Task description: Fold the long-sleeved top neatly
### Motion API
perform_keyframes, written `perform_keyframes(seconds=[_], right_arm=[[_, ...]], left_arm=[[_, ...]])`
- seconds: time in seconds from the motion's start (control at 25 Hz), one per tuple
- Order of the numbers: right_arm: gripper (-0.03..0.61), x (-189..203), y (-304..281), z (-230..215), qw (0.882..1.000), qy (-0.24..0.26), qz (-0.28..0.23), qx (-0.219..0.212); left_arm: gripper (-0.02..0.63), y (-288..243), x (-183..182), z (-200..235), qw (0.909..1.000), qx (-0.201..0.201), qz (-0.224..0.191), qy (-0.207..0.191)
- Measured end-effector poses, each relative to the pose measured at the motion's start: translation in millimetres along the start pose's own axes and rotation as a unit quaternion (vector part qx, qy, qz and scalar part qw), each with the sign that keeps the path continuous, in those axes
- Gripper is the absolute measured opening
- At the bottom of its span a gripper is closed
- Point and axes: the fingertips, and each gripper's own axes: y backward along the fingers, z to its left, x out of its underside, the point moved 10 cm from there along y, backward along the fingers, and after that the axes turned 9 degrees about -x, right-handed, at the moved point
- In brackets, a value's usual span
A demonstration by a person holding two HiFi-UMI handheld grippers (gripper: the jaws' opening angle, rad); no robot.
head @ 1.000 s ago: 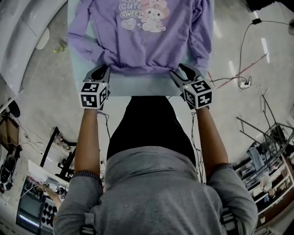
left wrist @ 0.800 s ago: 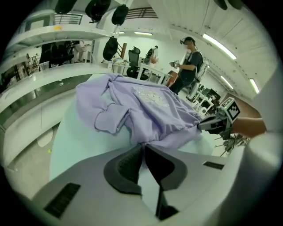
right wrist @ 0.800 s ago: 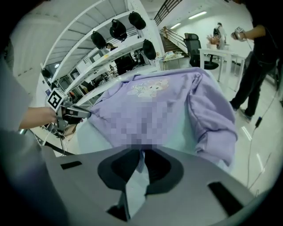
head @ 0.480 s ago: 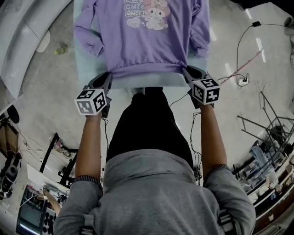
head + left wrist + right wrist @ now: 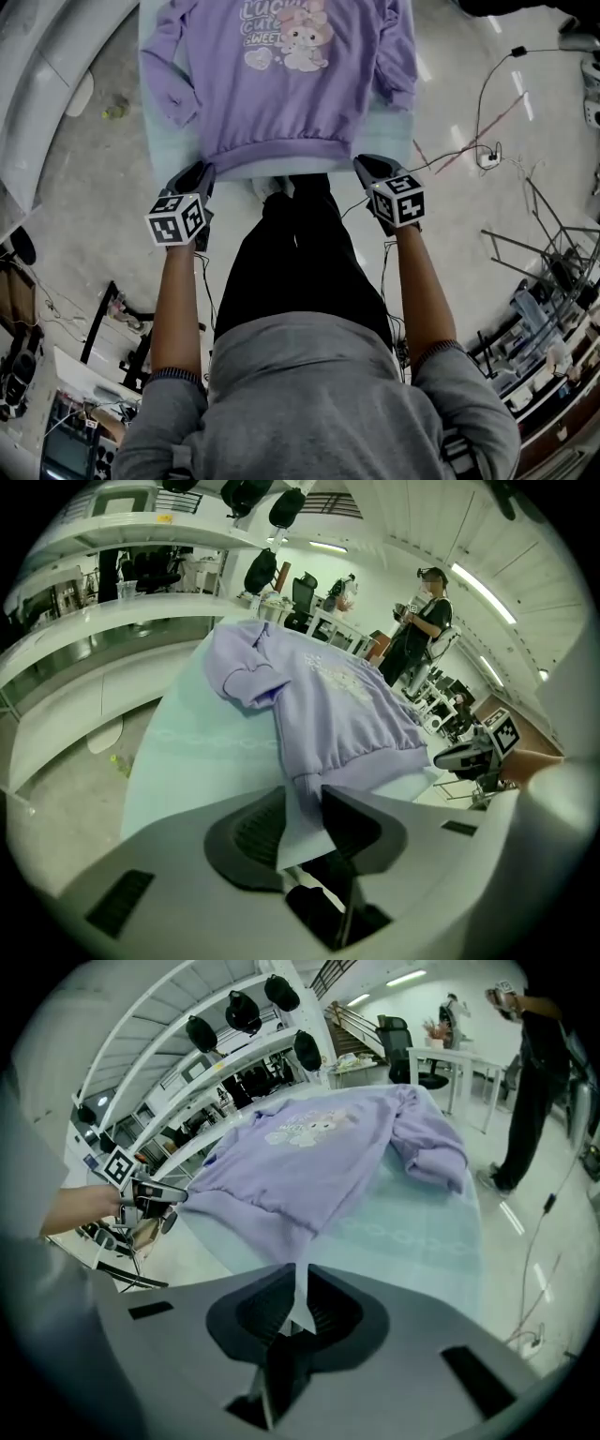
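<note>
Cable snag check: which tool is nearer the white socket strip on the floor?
Right. Right tool at the table corner nearest the white socket strip; left tool at opposite corner.

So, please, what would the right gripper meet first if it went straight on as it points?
The right gripper, jaws just closed on the purple top's hem, meets that first; beyond, probably the table cover.

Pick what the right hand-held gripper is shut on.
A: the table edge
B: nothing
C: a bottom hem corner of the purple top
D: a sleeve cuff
C: in the right gripper view, the right hand-held gripper has its jaws closed on a strip of cloth that runs down from the hem corner of the purple top.
</note>
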Motion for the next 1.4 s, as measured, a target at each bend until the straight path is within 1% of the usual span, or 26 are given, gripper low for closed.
perform_keyframes(seconds=[0.04,0.08,0.2,0.28,0.4,0.6,0.72,0.84,0.92,1.04,1.16,1.24,1.32,1.4], right_arm=[[0.058,-2,3,-1,1.0,0.002,-0.005,0.002],[0.074,-4,5,-3,1.0,0.006,-0.01,0.006],[0.124,-14,15,-10,0.999,0.003,-0.037,0.031],[0.152,-23,24,-21,0.996,-0.016,-0.068,0.052],[0.183,-37,39,-37,0.989,-0.056,-0.116,0.075],[0.224,-60,64,-49,0.973,-0.108,-0.168,0.113],[0.227,-64,68,-63,0.961,-0.142,-0.196,0.133],[0.22,-71,72,-79,0.949,-0.166,-0.216,0.161],[0.21,-73,67,-91,0.944,-0.179,-0.221,0.168],[0.207,-75,53,-107,0.946,-0.183,-0.208,0.169],[0.201,-76,38,-122,0.953,-0.168,-0.182,0.174],[0.201,-75,24,-127,0.959,-0.151,-0.166,0.172],[0.201,-76,14,-125,0.965,-0.125,-0.146,0.177],[0.18,-76,9,-119,0.97,-0.097,-0.121,0.187]], left_arm=[[0.17,1,-1,-1,1.0,-0.001,0.0,-0.007],[0.203,3,-2,-1,0.9999,-0.006,-0.002,-0.015],[0.229,15,-9,1,0.9988,-0.03,-0.018,-0.034],[0.229,24,-20,-3,0.9981,-0.031,-0.04,-0.037],[0.229,35,-46,-22,0.9964,-0.005,-0.072,-0.044],[0.229,36,-87,-68,0.9928,0.033,-0.094,-0.066],[0.227,29,-111,-98,0.9895,0.058,-0.105,-0.08],[0.225,16,-132,-129,0.9864,0.081,-0.109,-0.093],[0.224,7,-143,-147,0.9844,0.093,-0.11,-0.101],[0.205,-6,-157,-171,0.9812,0.103,-0.12,-0.11],[0.201,-27,-168,-194,0.9798,0.118,-0.119,-0.109],[0.198,-39,-173,-204,0.9792,0.126,-0.113,-0.111],[0.196,-48,-177,-211,0.9784,0.131,-0.109,-0.118],[0.195,-54,-179,-216,0.9779,0.133,-0.104,-0.124]])
